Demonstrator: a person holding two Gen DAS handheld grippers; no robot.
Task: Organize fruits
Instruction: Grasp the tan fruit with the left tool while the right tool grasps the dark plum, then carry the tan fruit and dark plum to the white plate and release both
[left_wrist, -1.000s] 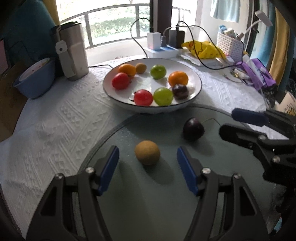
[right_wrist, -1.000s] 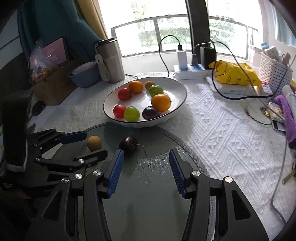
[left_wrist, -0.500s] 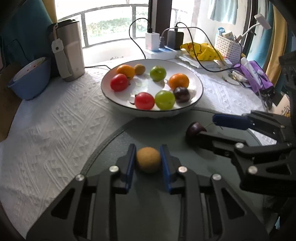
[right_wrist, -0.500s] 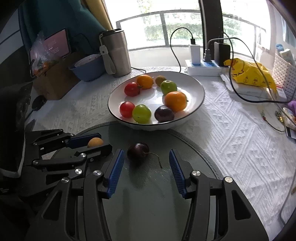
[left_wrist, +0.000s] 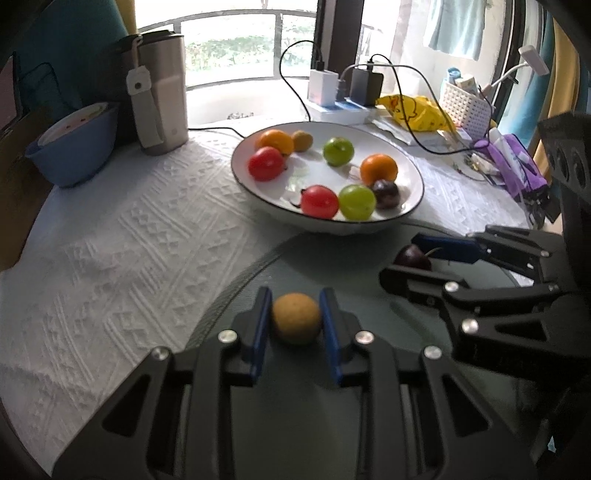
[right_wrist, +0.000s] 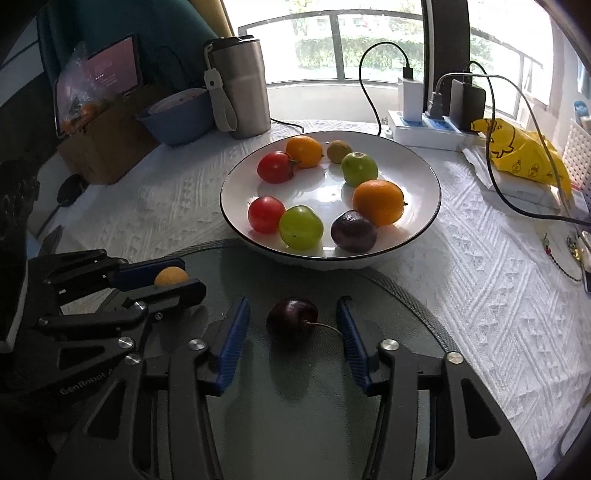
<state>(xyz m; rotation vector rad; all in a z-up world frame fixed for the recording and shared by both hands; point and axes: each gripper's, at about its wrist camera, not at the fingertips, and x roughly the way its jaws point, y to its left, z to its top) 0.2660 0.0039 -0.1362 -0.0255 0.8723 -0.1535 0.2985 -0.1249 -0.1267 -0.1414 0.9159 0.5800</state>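
Note:
My left gripper (left_wrist: 295, 321) is shut on a small brown round fruit (left_wrist: 296, 318) over the dark round mat (left_wrist: 332, 406); the fruit also shows in the right wrist view (right_wrist: 170, 276). My right gripper (right_wrist: 291, 332) is open, its blue pads on either side of a dark purple cherry (right_wrist: 291, 323) with a thin stem, which rests on the mat. A white plate (right_wrist: 424, 173) beyond holds tomatoes, oranges, green fruits, a dark plum and a brown fruit.
A steel tumbler (right_wrist: 240, 88) and a blue bowl (right_wrist: 177, 118) stand at the back left. A power strip with chargers and cables (right_wrist: 424, 125), a yellow bag (right_wrist: 517, 155) and a white basket (left_wrist: 465, 99) lie at the back right. A white textured cloth (left_wrist: 110, 240) covers the table.
My left gripper closed on the brown fruit and holds it. My right gripper moved forward so the cherry now lies between its open fingers.

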